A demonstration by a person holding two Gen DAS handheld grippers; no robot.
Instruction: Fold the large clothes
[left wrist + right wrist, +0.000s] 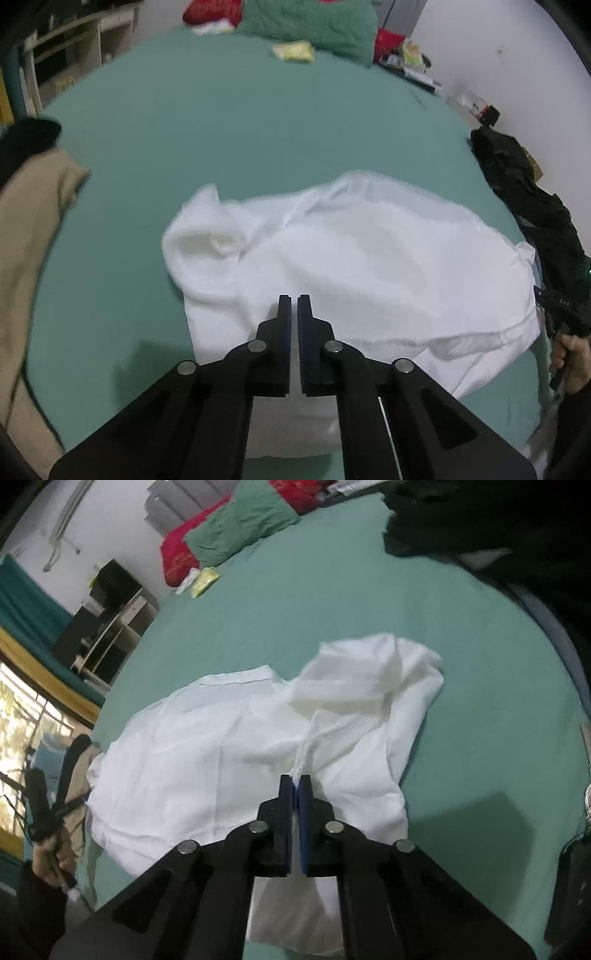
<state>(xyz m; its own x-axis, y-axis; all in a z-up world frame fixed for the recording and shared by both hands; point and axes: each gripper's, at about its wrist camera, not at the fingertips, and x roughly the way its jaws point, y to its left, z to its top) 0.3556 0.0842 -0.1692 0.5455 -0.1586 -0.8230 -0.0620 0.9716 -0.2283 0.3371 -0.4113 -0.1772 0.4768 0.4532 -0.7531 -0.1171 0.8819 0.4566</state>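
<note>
The left gripper [294, 297] fills the lower part of the left wrist view, angled downward, its black jaws closed to a narrow slit; whether a thin fold of fabric is pinched between the blue pads cannot be determined. The right gripper [295, 777] is in the same downward pose, jaws closed on a twisted tuft of the white garment [229, 746], which rises to a point between the pads. The white garment [369, 266] lies crumpled near the front edge of the bed [240, 122], which is covered by a green sheet; its lower hem is hidden behind both grippers. In the right wrist view, the person's left hand [55, 853] grips the handle of the other tool at the left edge; in the left wrist view, the right hand [570, 358] appears at the right edge, partly cut off. A tan garment [29, 258] lies at the left side of the bed and a black garment [532, 206] at the right, both cropped by the fisheye border. A green pillow [314, 26] and a red pillow [177, 554] rest at the far end, blurred. No containers are identifiable.
</note>
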